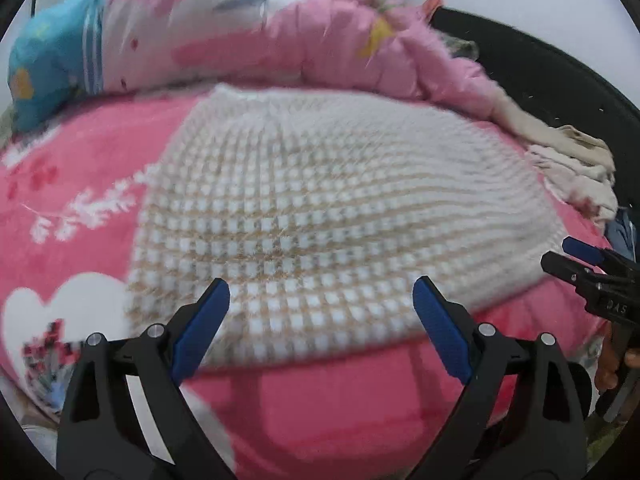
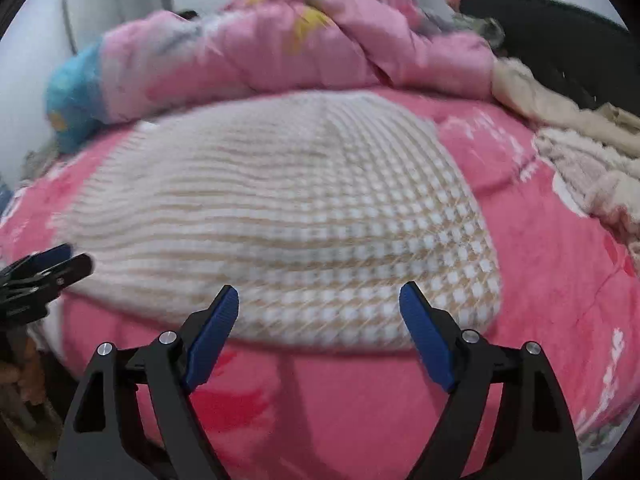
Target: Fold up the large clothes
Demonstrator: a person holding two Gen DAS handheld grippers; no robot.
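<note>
- Left gripper (image 1: 321, 294) nearest the lens – jaws wide apart, nothing between the blue pads (image 1: 440, 330); it hangs over the near edge of the knit.
- Right gripper (image 2: 319, 298) likewise spread and empty, over the same near edge; its tip also shows at the right rim of the left wrist view.
- One white-and-beige knitted garment (image 1: 320, 208) lies flat on the pink bedspread (image 1: 340, 408), about mid-bed, near hem close to the bed's front edge.
- One bunched pink quilt (image 1: 280, 28) with a blue end runs along the far edge of the bed, just touching the knit's far side.
- One pile of cream clothes (image 2: 592, 160) at the far right corner – count of pieces inside it not readable.
- One dark curved object (image 1: 540, 68) beyond that corner; blurred.
- Nothing lies between either claw and the knit.
</note>
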